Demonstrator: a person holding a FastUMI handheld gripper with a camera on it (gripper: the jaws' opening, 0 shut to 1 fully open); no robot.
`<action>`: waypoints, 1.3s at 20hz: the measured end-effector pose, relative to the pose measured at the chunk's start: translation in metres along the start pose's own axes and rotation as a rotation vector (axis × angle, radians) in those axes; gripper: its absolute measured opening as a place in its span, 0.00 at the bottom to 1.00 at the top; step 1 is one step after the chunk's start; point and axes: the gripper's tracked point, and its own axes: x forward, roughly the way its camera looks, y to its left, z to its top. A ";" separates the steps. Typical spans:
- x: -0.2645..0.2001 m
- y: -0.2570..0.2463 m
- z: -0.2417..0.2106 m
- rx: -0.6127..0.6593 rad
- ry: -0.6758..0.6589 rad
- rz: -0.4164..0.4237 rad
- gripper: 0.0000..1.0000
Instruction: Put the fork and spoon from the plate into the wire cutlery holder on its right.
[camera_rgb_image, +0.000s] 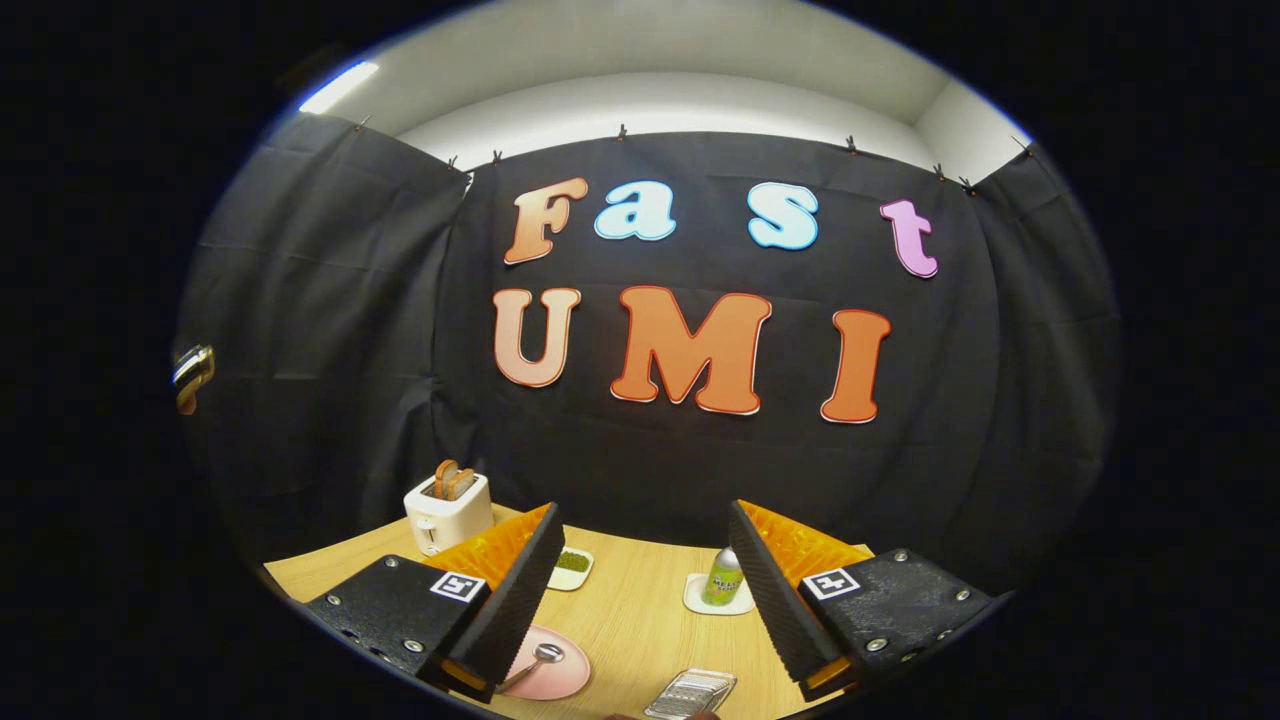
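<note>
The gripper (640, 590) hangs wide open, holding nothing. Below, the spoon (535, 663) lies on the pink plate (560, 680) by the left finger; the wire holder (692, 693) sits just right, between the fingers.

A staged recording booth dressed as a kitchen corner: black cloth (330, 330) clipped up as walls fills the middle of the frame, with plain white room wall (660, 105) above it. Low in the frame, a wooden table (640, 610) carries a toaster (448, 512) with bread, small dishes, a pink plate (560, 682).
</note>
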 end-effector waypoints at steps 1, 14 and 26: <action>0.001 0.004 -0.004 0.003 0.010 0.008 0.99; 0.009 0.088 -0.105 -0.056 0.295 0.151 1.00; -0.006 0.141 -0.268 -0.005 0.874 0.177 0.89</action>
